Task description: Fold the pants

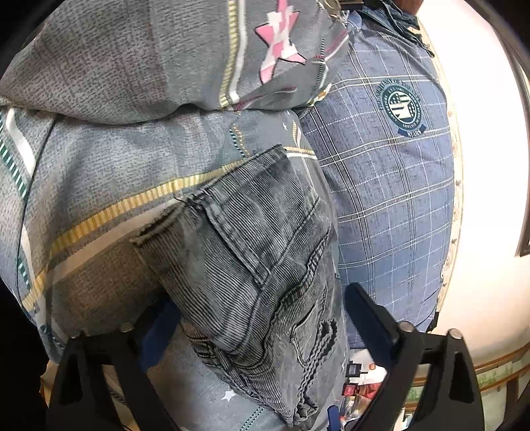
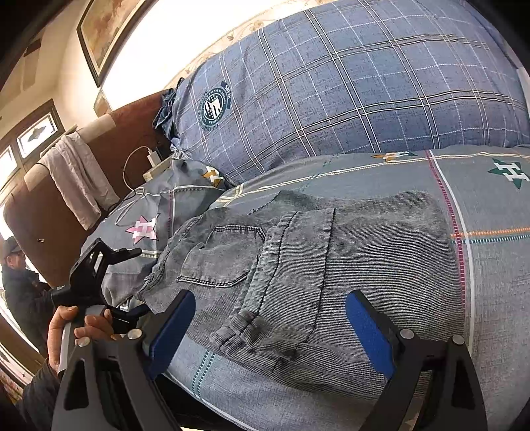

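The folded grey jeans (image 2: 298, 265) lie on the bed (image 2: 490, 298), long axis running between both grippers' wide-open, empty jaws; the left gripper (image 1: 261, 318) straddles the waistband end.

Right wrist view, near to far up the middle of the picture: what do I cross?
Right gripper, jaws open → folded grey jeans → grey patterned bed cover → blue plaid pillow → bright wall.
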{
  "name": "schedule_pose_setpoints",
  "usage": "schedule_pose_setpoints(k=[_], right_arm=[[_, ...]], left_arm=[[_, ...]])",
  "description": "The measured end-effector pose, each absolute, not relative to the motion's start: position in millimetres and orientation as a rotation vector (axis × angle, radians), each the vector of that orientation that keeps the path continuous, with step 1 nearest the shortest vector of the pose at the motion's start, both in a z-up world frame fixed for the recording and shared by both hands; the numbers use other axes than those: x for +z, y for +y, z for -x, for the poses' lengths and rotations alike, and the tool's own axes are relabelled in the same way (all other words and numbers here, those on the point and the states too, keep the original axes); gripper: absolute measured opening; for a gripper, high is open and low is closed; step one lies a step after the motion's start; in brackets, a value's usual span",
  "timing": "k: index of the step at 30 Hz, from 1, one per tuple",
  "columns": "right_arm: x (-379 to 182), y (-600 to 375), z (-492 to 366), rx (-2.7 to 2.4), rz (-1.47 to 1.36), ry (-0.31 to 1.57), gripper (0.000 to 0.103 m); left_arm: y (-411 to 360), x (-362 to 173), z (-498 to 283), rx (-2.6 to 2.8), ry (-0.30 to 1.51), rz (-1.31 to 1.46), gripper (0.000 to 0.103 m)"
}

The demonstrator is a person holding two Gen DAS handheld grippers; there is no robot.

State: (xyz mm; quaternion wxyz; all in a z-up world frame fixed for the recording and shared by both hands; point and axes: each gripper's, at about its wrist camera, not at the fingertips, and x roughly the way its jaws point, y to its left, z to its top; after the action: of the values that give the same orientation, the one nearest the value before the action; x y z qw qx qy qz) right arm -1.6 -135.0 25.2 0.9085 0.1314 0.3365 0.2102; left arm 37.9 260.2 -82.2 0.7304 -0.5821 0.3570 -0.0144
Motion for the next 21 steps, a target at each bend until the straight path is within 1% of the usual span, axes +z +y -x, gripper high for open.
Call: schedule_pose_setpoints(k=[1, 2, 3, 4, 5, 6, 9, 10, 13, 15, 18, 20, 21], right_arm=[[26, -135, 2, 0.432, -0.271, 0.692, 0.094], [26, -136, 2, 0.430, -0.271, 0.690, 0.094], [26, -136, 3, 0.426, -0.270, 0.688, 0.094], [27, -136, 3, 0.424, -0.268, 0.686, 0.094], [28, -136, 3, 0.420, -0.265, 0.683, 0.094], [29, -134, 4, 0.417, -0.260, 0.681, 0.094], [34, -125, -1, 0.434, -0.259, 0.715, 0.094], [38, -121, -3, 0.450, -0.266, 0.722, 0.094], [50, -102, -15, 0.485, -0.255, 0.752, 0.094], [57, -90, -25, 0.513, -0.258, 0.774, 0.094], [57, -74, -55, 0.563, -0.314, 0.866, 0.094], [46, -67, -90, 0.579, -0.415, 1.011, 0.094], [38, -66, -110, 0.588, -0.516, 1.094, 0.094]], left_arm=[[264, -85, -36, -0.030, 0.784, 1.294, 0.082], [267, -88, -35, -0.031, 0.784, 1.301, 0.077], [270, -92, -34, -0.023, 0.789, 1.316, 0.063], [273, -97, -32, -0.018, 0.796, 1.329, 0.047], [274, -100, -32, -0.014, 0.797, 1.338, 0.041], [277, -106, -31, -0.016, 0.799, 1.361, 0.032], [282, -112, -31, -0.036, 0.800, 1.390, 0.024], [282, -110, -32, -0.033, 0.806, 1.365, 0.020], [279, -103, -33, -0.030, 0.805, 1.302, 0.013], [275, -91, -34, -0.024, 0.795, 1.213, 0.012], [265, -65, -35, -0.025, 0.756, 1.075, 0.011], [261, -57, -35, -0.023, 0.746, 1.021, 0.011], [258, -54, -36, -0.017, 0.743, 0.990, 0.011]])
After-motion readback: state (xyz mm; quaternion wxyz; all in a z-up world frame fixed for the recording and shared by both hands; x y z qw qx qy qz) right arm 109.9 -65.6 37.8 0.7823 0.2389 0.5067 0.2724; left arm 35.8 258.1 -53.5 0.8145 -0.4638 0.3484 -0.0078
